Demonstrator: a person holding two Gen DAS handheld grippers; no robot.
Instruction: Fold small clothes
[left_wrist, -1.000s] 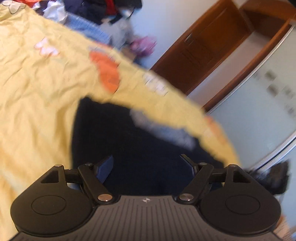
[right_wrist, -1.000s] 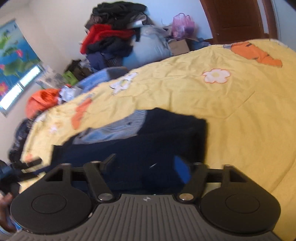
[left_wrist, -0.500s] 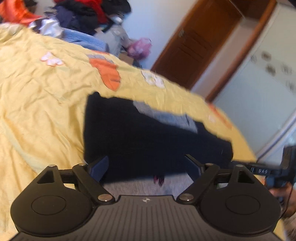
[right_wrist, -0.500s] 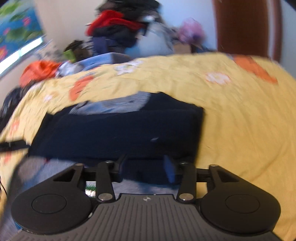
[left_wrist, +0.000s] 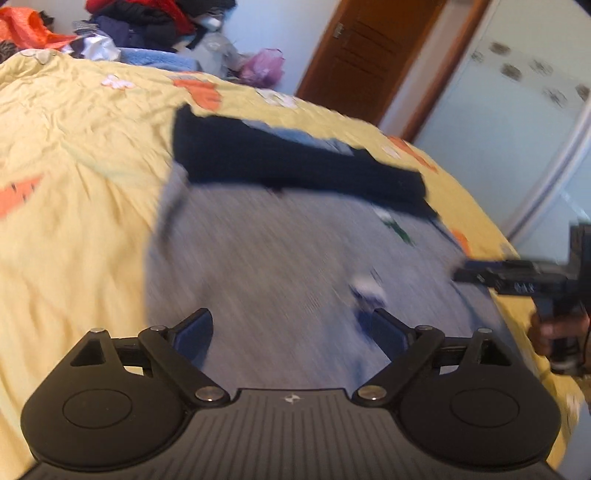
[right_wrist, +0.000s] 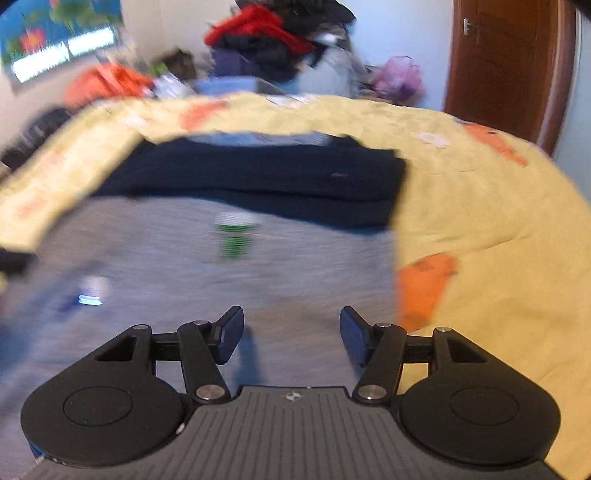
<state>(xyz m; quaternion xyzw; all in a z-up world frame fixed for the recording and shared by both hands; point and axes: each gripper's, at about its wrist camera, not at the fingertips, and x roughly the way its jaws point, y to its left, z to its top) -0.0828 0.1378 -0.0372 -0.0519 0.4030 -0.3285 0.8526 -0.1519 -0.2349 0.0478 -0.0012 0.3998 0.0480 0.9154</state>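
Observation:
A small grey garment (left_wrist: 280, 258) with a navy folded band (left_wrist: 295, 166) across its far end lies flat on the yellow bedspread (left_wrist: 74, 184). It also shows in the right wrist view (right_wrist: 221, 280), with the navy band (right_wrist: 258, 177) beyond. My left gripper (left_wrist: 291, 332) is open and empty above the grey cloth's near part. My right gripper (right_wrist: 291, 332) is open and empty over the cloth's near right part. The right gripper also shows at the right edge of the left wrist view (left_wrist: 524, 284), held by a hand.
A heap of clothes (right_wrist: 266, 44) is piled beyond the bed's far edge, with a pink bag (right_wrist: 399, 77) beside it. A brown door (right_wrist: 506, 62) stands at the back right. A pale wardrobe (left_wrist: 517, 129) is to the right of the bed.
Both grippers have pulled back toward the near end of the garment, so the grey part now fills the foreground. The right gripper's jaws have opened wider.

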